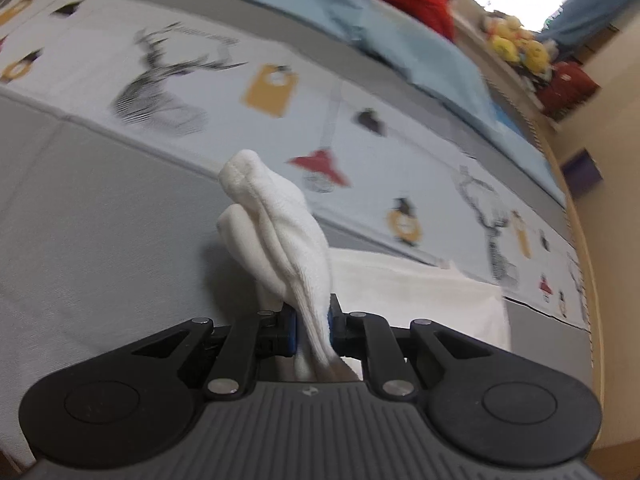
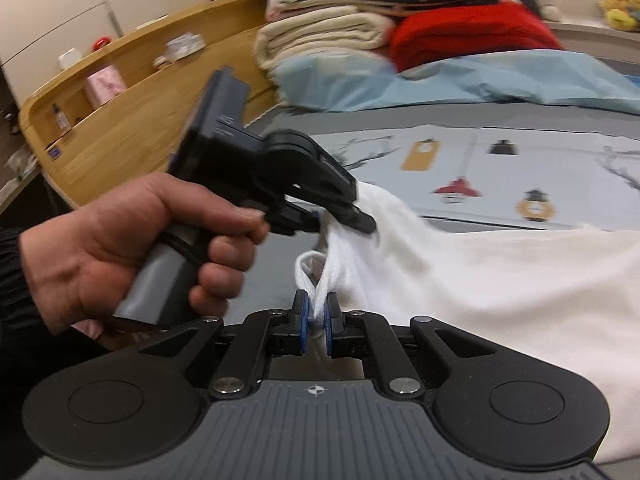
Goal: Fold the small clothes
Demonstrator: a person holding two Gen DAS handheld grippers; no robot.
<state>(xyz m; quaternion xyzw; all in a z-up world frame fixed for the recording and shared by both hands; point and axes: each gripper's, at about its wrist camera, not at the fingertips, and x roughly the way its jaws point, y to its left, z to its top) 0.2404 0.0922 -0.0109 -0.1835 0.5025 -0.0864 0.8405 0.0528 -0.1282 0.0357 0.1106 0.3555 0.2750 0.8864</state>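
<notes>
A white garment (image 2: 500, 280) lies on the bed and is lifted at one end. My left gripper (image 1: 313, 326) is shut on a bunched fold of the white garment (image 1: 280, 232), which sticks up past the fingertips. In the right wrist view the left gripper (image 2: 344, 212) shows at centre left, held by a hand (image 2: 120, 248), clamped on the cloth's raised edge. My right gripper (image 2: 316, 320) is shut on a thin edge of the same garment, just below the left one.
The bed cover (image 1: 360, 80) is grey with a pale printed panel of deer and lanterns. Folded cream and red blankets (image 2: 400, 28) and a light blue sheet (image 2: 480, 76) are stacked at the far side. A wooden headboard shelf (image 2: 120, 92) stands at left.
</notes>
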